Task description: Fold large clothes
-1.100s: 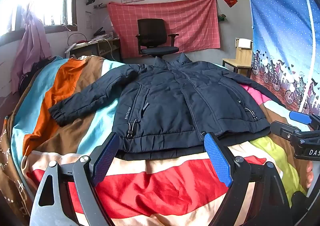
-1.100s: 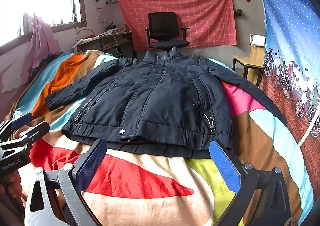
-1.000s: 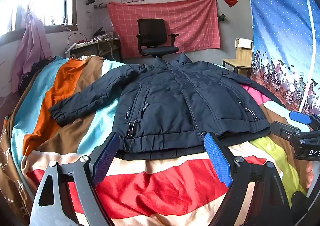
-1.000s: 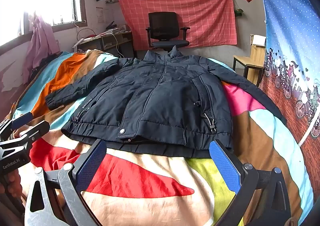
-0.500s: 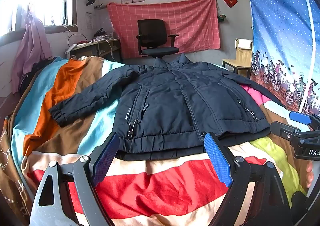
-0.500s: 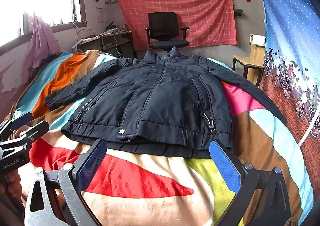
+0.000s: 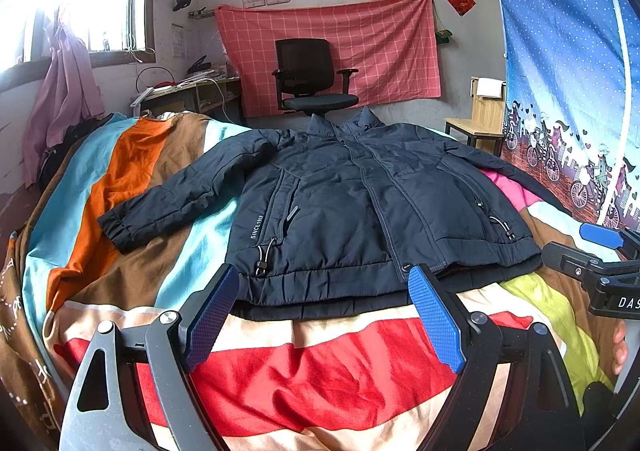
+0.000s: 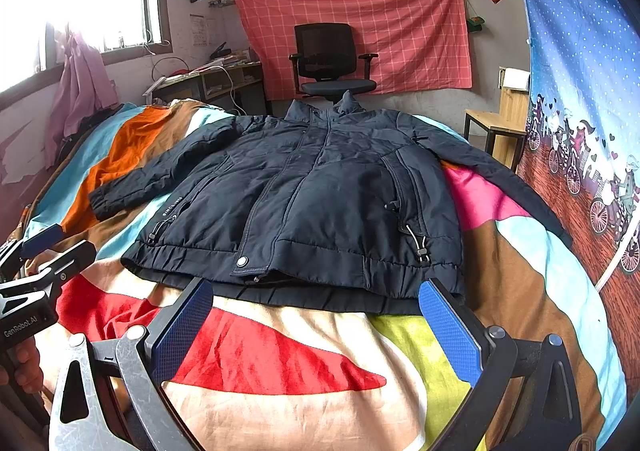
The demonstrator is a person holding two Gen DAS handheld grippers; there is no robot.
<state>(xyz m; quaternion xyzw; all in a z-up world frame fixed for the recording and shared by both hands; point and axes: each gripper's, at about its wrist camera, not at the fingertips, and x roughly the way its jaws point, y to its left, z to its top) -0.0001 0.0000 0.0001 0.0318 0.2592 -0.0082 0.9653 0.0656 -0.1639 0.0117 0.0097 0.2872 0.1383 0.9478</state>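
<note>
Nothing has moved since the earlier frames: jacket (image 7: 360,207) lies flat and unfolded mid-frame on the bed (image 7: 320,371). My left gripper (image 7: 324,315) and right gripper (image 8: 316,327) hang spread and empty at its hem, folding unstarted.

You're looking at a dark navy padded jacket (image 7: 360,207) lying flat on the bed (image 7: 320,363), front side up and zipped closed, collar toward the far edge and hem toward the near edge. Its left-hand sleeve (image 7: 176,199) stretches out diagonally toward the bed's left edge, cuff gathered. The other sleeve (image 8: 492,175) runs along the right edge. White lettering marks one pocket; drawcord toggles hang near the elasticated hem.
</note>
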